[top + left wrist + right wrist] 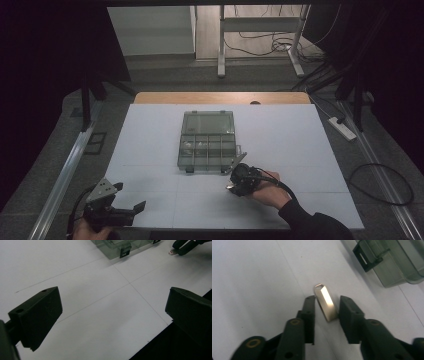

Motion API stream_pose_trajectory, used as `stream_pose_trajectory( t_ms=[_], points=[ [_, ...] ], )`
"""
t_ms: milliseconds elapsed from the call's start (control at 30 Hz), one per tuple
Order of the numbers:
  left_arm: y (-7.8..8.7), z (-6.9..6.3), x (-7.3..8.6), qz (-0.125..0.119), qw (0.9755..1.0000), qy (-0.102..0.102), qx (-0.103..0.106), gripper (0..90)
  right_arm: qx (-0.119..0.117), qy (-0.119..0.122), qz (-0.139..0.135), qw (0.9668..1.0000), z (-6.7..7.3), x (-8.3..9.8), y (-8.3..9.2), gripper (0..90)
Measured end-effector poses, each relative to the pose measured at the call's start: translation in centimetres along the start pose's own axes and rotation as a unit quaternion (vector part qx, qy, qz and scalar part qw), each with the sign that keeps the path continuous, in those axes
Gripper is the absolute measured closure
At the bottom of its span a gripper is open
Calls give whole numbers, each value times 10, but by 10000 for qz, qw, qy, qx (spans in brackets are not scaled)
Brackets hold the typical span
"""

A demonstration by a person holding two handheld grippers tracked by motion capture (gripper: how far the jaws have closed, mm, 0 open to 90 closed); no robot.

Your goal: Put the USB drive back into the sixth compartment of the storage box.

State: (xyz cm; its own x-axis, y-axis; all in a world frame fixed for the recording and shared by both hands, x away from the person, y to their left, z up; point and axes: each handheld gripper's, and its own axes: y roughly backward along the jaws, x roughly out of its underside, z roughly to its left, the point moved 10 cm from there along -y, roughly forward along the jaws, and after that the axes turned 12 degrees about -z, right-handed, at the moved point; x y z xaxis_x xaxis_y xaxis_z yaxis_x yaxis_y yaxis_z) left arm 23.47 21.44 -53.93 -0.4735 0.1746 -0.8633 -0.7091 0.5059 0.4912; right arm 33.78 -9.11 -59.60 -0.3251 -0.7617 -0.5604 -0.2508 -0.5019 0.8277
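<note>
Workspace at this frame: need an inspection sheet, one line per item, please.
Surface: white board on a table, thin seam lines.
Job's things: small metal piece lying between the right gripper's pads; clear compartment box, lid open, mid-board.
Clutter: nothing seen.
Grippers: right gripper narrowed around the metal piece, firm contact not certain; left gripper wide open over bare board.
Cables: one trails from the right gripper; loose loops on the floor.
Surroundings: power strip, desk legs behind, dark room.

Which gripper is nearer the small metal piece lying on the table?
Right. The right gripper has the metal piece between its jaws; the left gripper sits far off, open.
</note>
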Motion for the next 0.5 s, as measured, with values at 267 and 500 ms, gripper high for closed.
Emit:
stream_pose_trajectory(
  t_ms=[267, 500],
  points=[
    [0, 0, 0, 13, 10000, -25, -1, 9, -139, -42, 5, 9999, 1, 0, 0, 785],
    [0, 0, 0, 18, 10000, -32, -4, 10, -75, -25, -10, 10000, 0, -1, 1, 785]
  ],
)
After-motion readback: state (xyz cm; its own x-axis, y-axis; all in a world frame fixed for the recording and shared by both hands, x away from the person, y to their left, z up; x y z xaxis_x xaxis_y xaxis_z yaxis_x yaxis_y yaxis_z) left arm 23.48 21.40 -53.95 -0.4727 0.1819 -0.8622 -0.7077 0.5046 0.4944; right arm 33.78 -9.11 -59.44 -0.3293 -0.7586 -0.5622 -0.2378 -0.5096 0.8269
